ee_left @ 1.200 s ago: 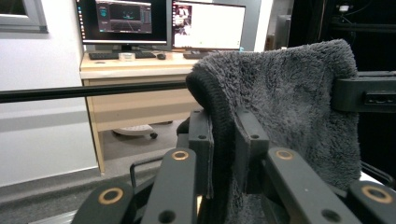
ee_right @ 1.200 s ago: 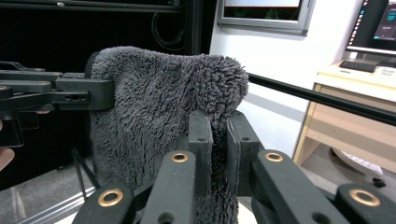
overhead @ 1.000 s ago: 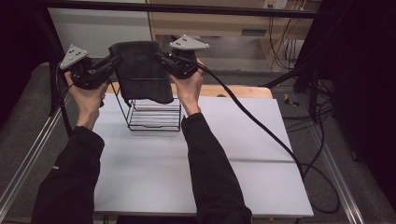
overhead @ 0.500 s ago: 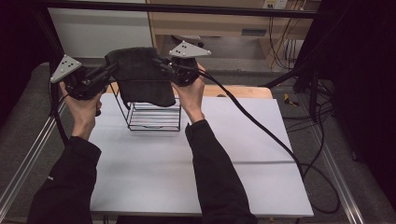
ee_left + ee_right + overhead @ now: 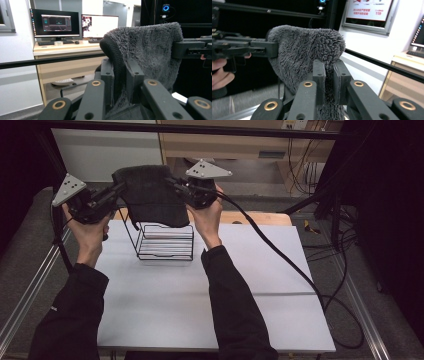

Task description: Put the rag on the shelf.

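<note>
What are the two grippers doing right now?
Left gripper: shut on the towel.
Right gripper: shut on the towel too.

A white table (image 5: 200, 310) holds a black wire rack (image 5: 165, 241). The rack stands toward 11 o'clock, near the table's far edge.

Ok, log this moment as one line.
left gripper: shut on grey towel | right gripper: shut on towel | towel above wire rack
</note>
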Available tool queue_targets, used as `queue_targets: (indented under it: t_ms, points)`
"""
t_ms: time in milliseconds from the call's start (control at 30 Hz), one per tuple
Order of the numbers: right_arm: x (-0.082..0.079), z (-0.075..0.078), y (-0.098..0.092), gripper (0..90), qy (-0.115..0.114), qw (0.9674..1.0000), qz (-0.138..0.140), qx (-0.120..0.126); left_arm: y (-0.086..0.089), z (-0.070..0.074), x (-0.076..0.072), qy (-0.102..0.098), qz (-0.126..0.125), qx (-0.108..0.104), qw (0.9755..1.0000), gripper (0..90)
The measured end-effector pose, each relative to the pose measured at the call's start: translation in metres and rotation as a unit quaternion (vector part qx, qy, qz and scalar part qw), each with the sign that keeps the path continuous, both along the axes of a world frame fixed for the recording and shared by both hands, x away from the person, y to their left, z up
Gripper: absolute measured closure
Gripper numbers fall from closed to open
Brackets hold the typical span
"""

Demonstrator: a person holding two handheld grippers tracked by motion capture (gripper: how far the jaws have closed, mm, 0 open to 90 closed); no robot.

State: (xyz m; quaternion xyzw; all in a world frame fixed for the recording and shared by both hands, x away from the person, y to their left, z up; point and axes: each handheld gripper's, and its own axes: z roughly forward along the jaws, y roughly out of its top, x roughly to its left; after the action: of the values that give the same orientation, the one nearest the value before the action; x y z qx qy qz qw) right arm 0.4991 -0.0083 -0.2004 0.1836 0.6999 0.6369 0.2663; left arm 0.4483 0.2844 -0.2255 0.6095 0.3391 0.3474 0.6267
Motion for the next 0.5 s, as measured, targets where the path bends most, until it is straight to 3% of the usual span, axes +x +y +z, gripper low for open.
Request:
queue_targets:
  t_ms: [133,367,500]
  points:
    - [-0.011,-0.003,0.002,82.0,-0.012,0.9996,0.011,-0.021,0.004,-0.011,-0.009,-0.001,-0.004,-0.004,1.0000,77.8]
    - [-0.020,-0.009,0.006,81.9,-0.009,0.9986,0.006,-0.052,0.003,-0.025,-0.014,0.011,0.001,0.004,0.9999,77.2]
    - [-0.023,-0.010,0.007,81.9,-0.013,0.9986,0.008,-0.052,0.003,-0.026,-0.019,0.006,0.004,0.008,0.9999,77.2]
